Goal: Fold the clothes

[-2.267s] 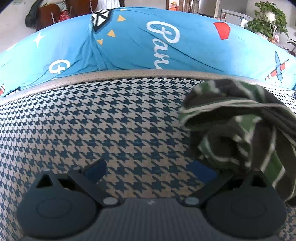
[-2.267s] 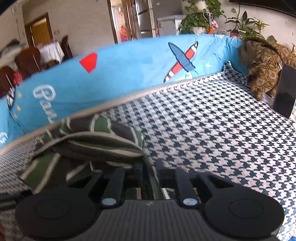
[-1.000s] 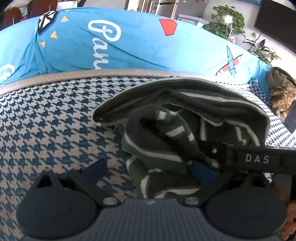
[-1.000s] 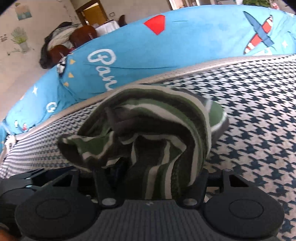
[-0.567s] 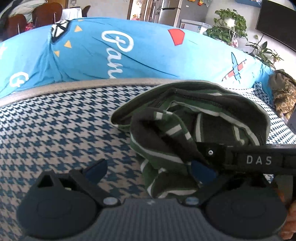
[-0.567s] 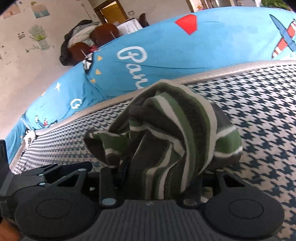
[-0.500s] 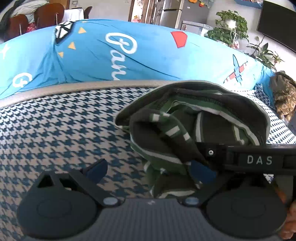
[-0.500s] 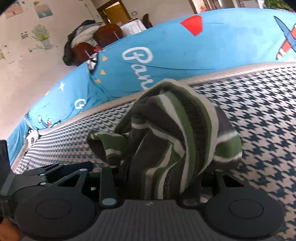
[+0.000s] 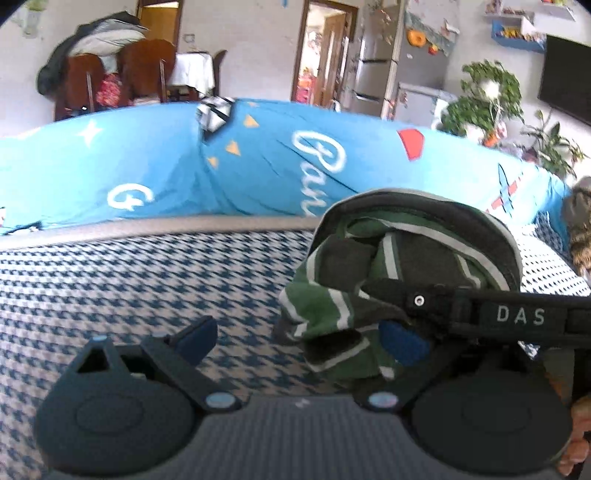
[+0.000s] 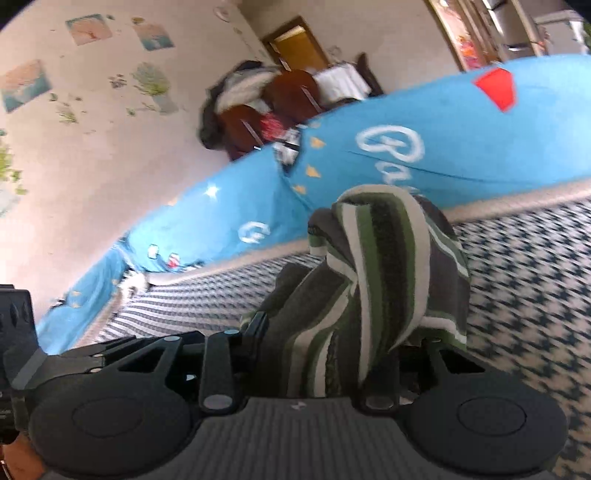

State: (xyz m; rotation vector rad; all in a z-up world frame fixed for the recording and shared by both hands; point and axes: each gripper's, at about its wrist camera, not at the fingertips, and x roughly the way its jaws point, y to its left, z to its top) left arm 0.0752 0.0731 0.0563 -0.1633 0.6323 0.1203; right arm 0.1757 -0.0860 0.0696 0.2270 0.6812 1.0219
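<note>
A lived-in home, seen from a sofa (image 9: 110, 280) with a houndstooth cover and a bright blue printed sheet (image 9: 258, 166) over its back. Behind it stand wooden dining chairs (image 9: 144, 74) draped with clothes, a fridge (image 9: 376, 66), leafy houseplants (image 9: 484, 96), a wall-mounted television (image 9: 565, 77) and small pictures (image 10: 88, 29) stuck on the wall

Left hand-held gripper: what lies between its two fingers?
In the left wrist view, only bare houndstooth cover shows between them; the striped garment is at the left hand-held gripper's right finger.
</note>
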